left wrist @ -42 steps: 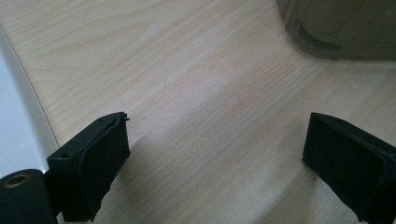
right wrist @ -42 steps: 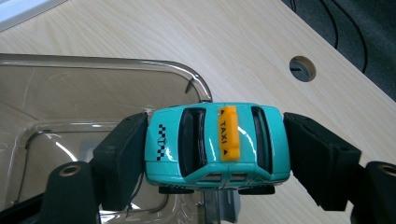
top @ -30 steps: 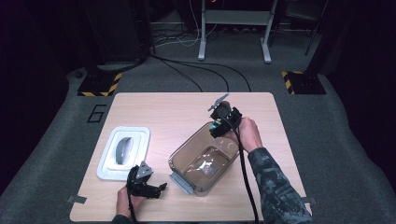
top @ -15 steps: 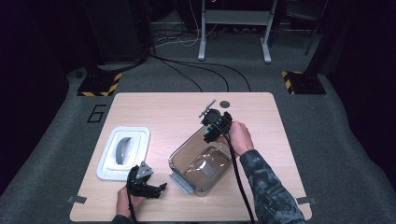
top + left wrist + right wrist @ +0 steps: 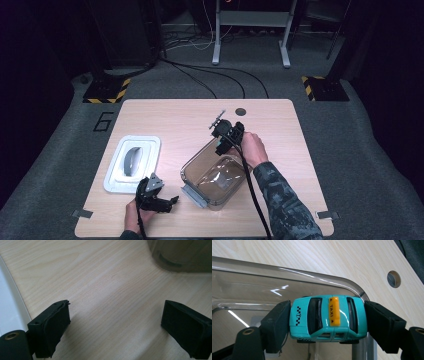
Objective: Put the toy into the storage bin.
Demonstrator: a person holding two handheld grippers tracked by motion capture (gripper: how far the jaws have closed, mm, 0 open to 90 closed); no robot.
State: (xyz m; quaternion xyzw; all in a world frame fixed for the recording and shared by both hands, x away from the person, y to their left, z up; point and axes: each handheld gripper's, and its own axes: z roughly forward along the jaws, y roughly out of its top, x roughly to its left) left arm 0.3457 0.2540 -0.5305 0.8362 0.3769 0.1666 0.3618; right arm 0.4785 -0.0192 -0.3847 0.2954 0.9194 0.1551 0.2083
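On the wooden table (image 5: 165, 117), the right gripper (image 5: 327, 322) clamps a toy taxi (image 5: 327, 318) by its two ends, directly above the clear container's (image 5: 212, 175) rim; the left gripper (image 5: 115, 325) rests with jaws apart.

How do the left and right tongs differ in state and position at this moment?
The left tongs stand open with nothing between them, while the right tongs are shut on a teal toy taxi. The left tongs sit low over bare table by the white lid, while the right tongs hang over the clear container rim. Both have black jaws.
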